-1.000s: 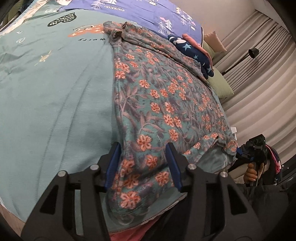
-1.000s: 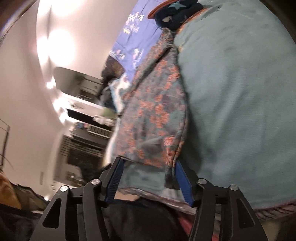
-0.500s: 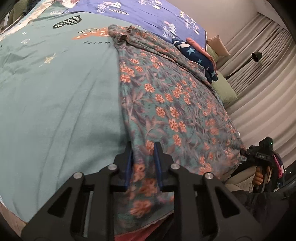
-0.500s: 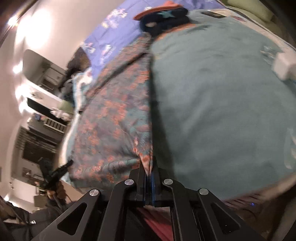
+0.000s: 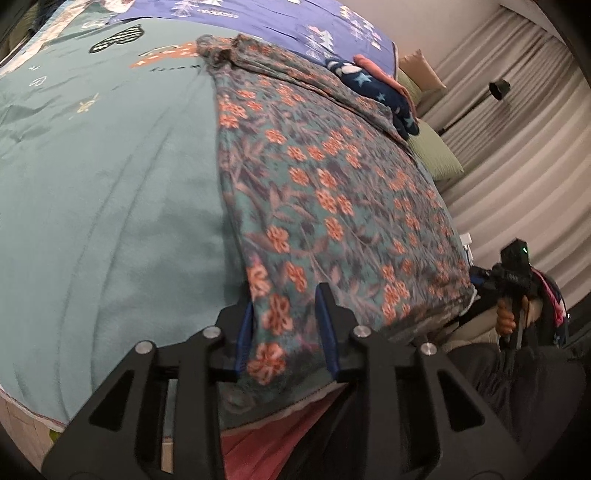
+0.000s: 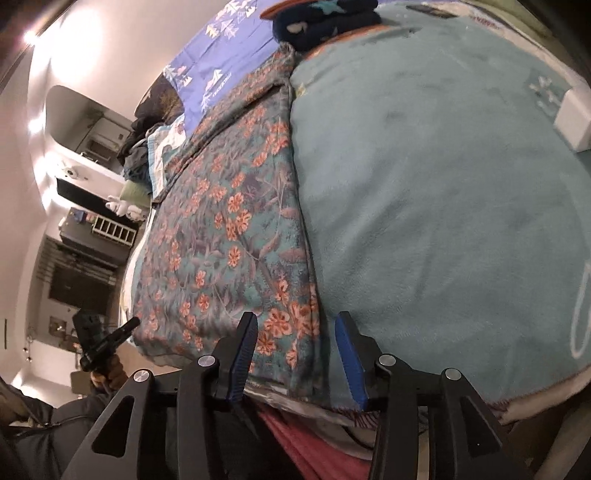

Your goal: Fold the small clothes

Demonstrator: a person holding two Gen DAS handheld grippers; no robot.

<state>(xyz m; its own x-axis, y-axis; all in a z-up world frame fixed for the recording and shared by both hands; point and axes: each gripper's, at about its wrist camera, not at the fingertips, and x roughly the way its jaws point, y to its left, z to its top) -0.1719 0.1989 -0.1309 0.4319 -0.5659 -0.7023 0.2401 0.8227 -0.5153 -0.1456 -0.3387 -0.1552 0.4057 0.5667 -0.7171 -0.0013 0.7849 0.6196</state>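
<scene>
A teal garment with orange flowers [image 5: 325, 177] lies spread flat on a teal blanket [image 5: 110, 177], its near hem at the bed's front edge. My left gripper [image 5: 284, 314] is open, its blue-padded fingers either side of the hem's left corner. The garment also shows in the right wrist view [image 6: 236, 229]. My right gripper [image 6: 295, 336] is open around the hem's right corner. Each gripper appears at the edge of the other's view, held in a hand.
A dark blue star-print garment [image 5: 373, 88] lies at the far end, over a purple sheet [image 5: 258, 14]. Green pillows [image 5: 432, 155] and curtains stand to the right. A white box [image 6: 572, 118] sits on the blanket at right. Shelves [image 6: 96, 229] stand beyond the bed.
Both grippers were open, shut on the hem corners half a second ago, and are open again now. The cloth's near edge now lies flatter toward the bed's front.
</scene>
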